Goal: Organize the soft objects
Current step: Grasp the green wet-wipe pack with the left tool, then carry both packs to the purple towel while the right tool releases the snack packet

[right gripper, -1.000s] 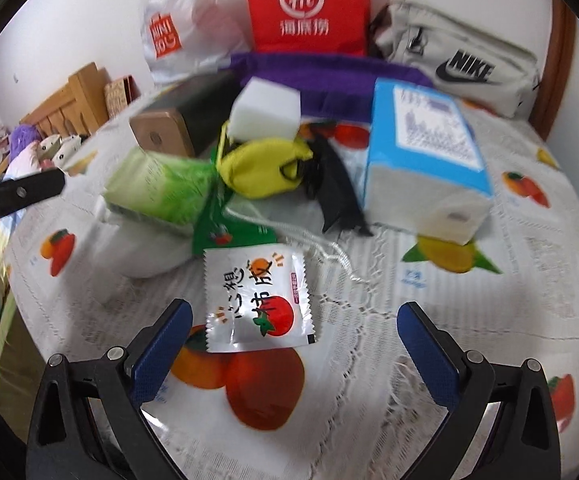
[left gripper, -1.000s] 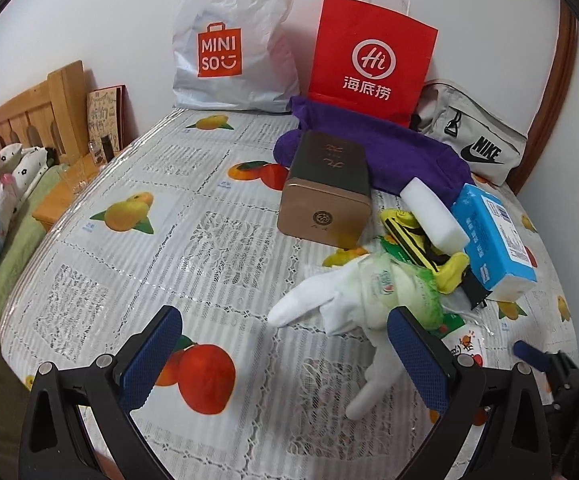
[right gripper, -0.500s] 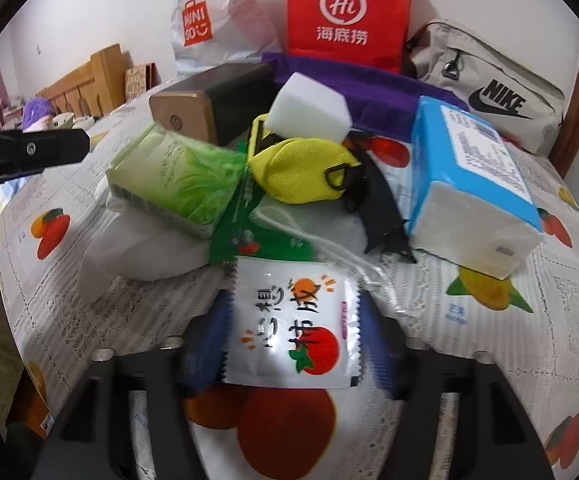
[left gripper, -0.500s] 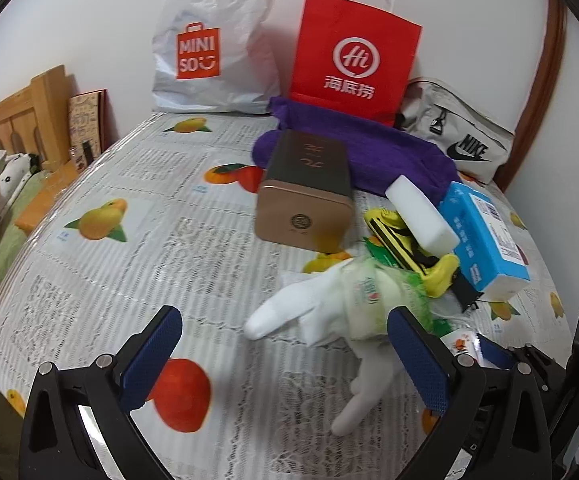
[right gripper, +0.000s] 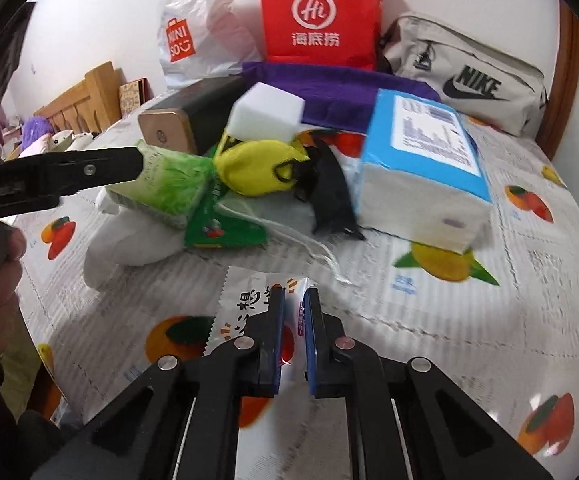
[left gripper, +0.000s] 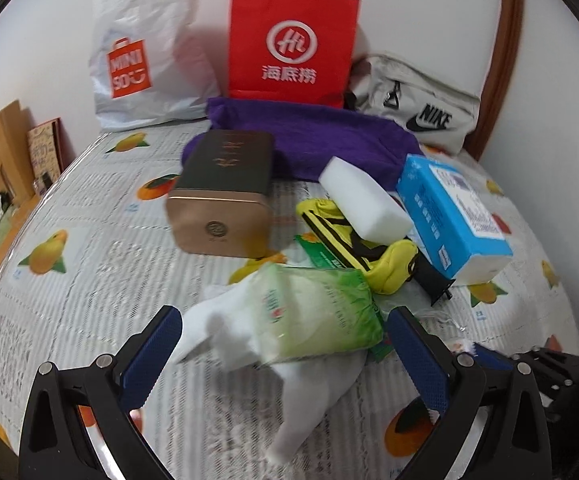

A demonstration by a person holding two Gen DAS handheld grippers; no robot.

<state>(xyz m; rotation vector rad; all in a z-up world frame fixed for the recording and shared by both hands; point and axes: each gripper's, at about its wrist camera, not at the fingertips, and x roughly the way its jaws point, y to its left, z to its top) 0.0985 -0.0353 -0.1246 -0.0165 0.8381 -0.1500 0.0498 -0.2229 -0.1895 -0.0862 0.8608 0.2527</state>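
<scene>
Right tool [right gripper: 292, 312] clamped on sachet [right gripper: 249, 304] edge; left tool [left gripper: 281, 344] open around tissues [left gripper: 321, 316]. Thin hold, slip likely.

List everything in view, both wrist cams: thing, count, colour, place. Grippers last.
snack sachet: 1, white with red print, near table edge, pinched by right gripper
green tissue pack: 1, green, on the white cloth, between left gripper's fingers
white cloth: 1, white, under the green pack
yellow pouch: 1, yellow, centre pile
white foam block: 1, white, on top of the pouch
blue tissue pack: 1, blue and white, right of pile
gold box: 1, gold and dark, left of pile
purple cloth: 1, behind pile
red paper bag: 1, at wall
Miniso bag: 1, white, at wall
Nike bag: 1, grey, back right
left gripper: open
right gripper: shut on sachet
</scene>
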